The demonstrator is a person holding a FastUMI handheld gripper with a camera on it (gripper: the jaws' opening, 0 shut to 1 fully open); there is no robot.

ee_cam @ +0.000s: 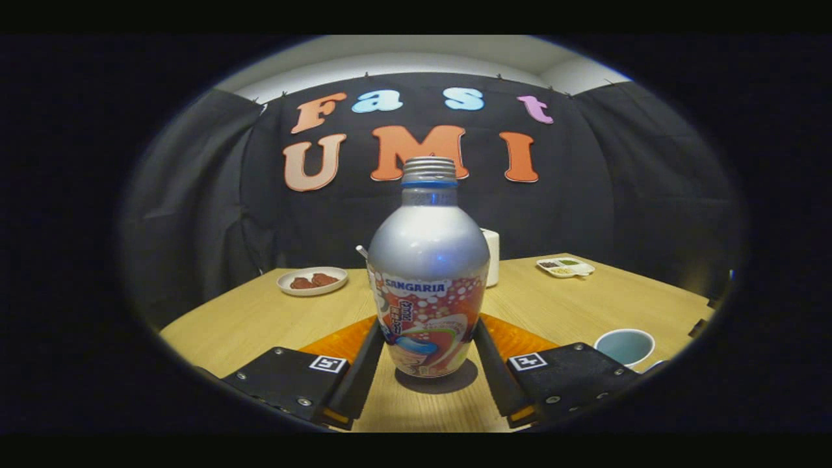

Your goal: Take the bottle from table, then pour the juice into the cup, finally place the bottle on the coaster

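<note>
1. The gripper (429, 348) has its fingers (366, 364) on both sides of the bottle (428, 279), pinching its lower body.
2. The bottle stands upright on the table (260, 318), at the orange coaster's (338, 341) near edge.
3. The cup (624, 346) sits near the table's right edge.
4. A plate (312, 281) lies toward the far left corner; a small dish (565, 266) toward the far right.

One bottle (428, 279), one cup (624, 346), one coaster (520, 339), two dishes (both beyond) (312, 281).
</note>
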